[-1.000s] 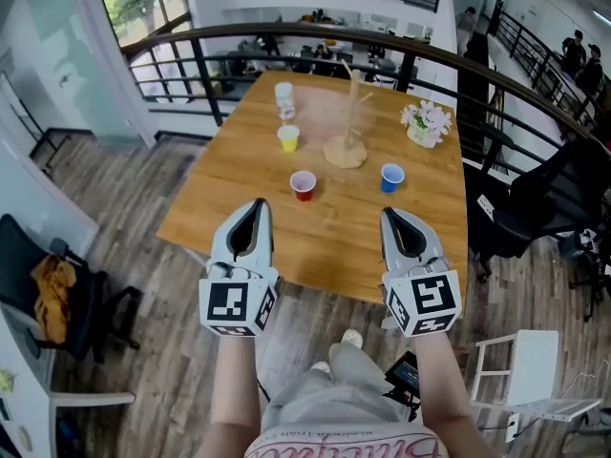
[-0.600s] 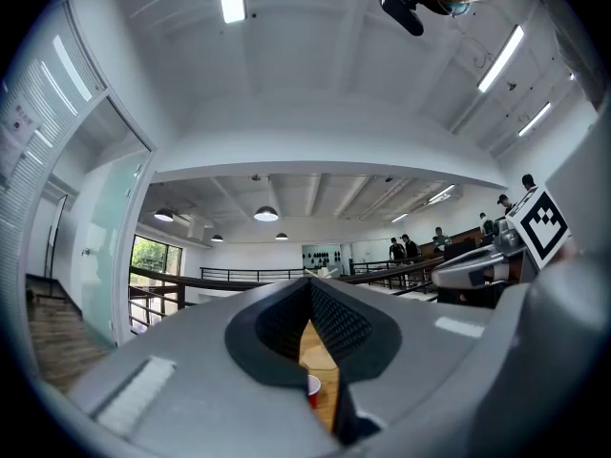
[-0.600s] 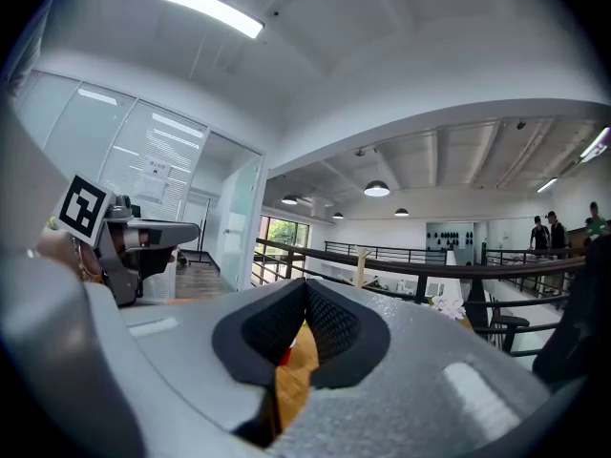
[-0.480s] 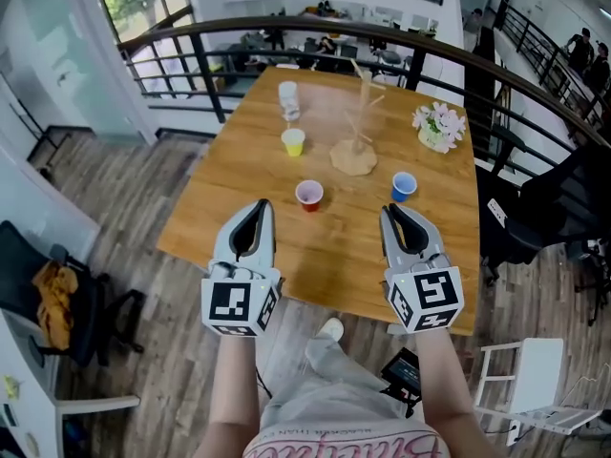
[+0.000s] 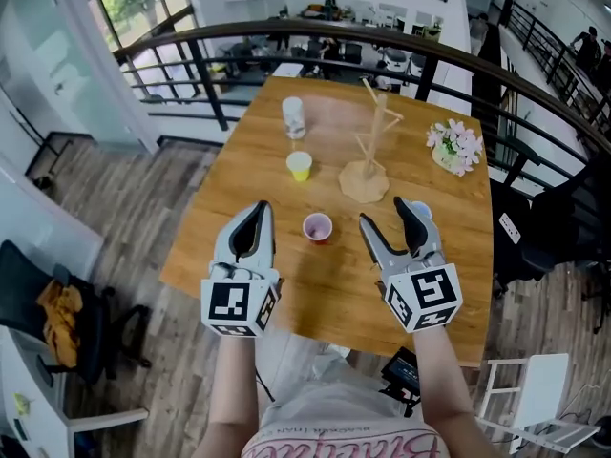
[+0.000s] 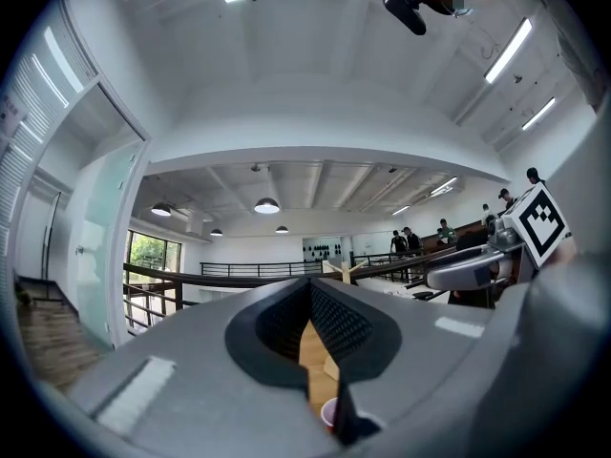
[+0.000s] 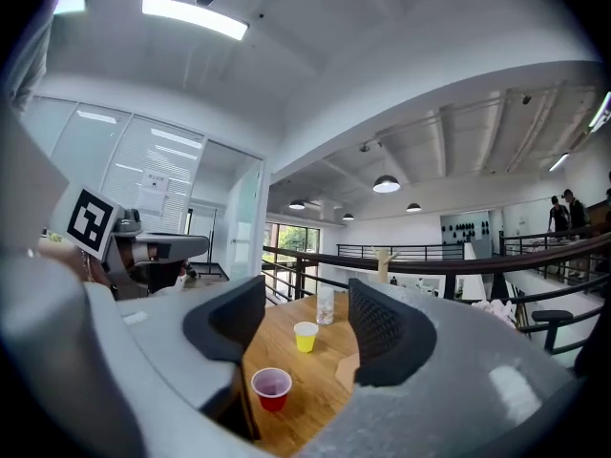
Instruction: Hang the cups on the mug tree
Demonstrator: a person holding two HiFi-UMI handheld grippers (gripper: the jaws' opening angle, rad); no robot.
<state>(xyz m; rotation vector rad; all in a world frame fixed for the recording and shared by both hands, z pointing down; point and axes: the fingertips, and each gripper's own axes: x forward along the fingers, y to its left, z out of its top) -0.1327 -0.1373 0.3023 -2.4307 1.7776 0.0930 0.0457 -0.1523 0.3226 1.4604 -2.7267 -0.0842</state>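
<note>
1. Nothing hung yet: mug tree point(image 5: 368, 151) is bare, every peg free.
2. All cups sit on the table point(image 5: 329, 275). Red cup point(image 5: 317, 227) is nearest, yellow cup point(image 5: 300, 166) behind it and clear cup point(image 5: 294, 117) at the far side. Blue cup point(image 5: 421, 210) is mostly hidden by the right gripper.
3. Left gripper point(image 5: 258, 208): jaws together, empty.
4. Right gripper point(image 5: 384, 213): jaws apart, just been opening, nothing between the pads. Red cup lies ahead, not reached.
5. Left to do: pick up and hang every cup.
6. Tree: pale wood, thin stem, slanted pegs, round flat base.
7. Cups: small and tapered, probably thin plastic, no handles seen.
8. Table: smooth wood-grain top.
</note>
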